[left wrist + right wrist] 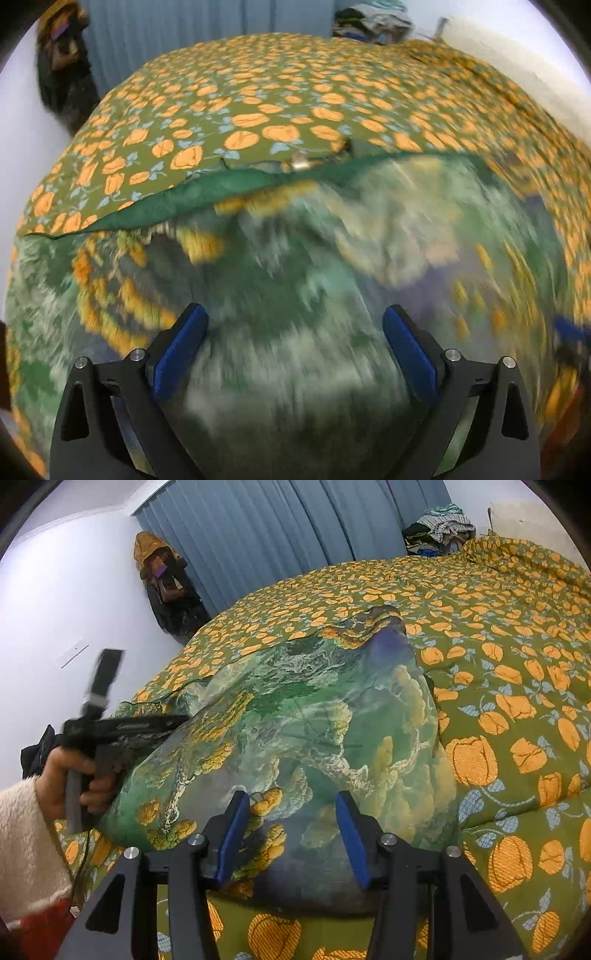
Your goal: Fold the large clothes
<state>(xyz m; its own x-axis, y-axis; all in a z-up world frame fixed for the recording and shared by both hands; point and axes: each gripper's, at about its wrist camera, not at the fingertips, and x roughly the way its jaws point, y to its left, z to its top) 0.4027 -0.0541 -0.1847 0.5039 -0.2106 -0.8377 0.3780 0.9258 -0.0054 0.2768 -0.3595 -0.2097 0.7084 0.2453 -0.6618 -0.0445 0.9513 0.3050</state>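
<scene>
A large green garment point(303, 731) printed with white and yellow cloud-like shapes lies spread on the bed. In the left wrist view it point(295, 266) fills the lower half, blurred, with a dark green hem along its far edge. My left gripper point(295, 325) is open, its blue pads wide apart just above the cloth, holding nothing. My right gripper point(291, 812) is open over the near edge of the garment, holding nothing. The left gripper's body point(122, 727), held by a hand, shows at the garment's left side in the right wrist view.
The bed is covered by an olive quilt point(509, 709) with orange flowers. Blue curtains point(280, 528) hang behind it. A pile of clothes point(439, 528) sits at the far corner. Jackets and a bag point(162, 579) hang on the left wall.
</scene>
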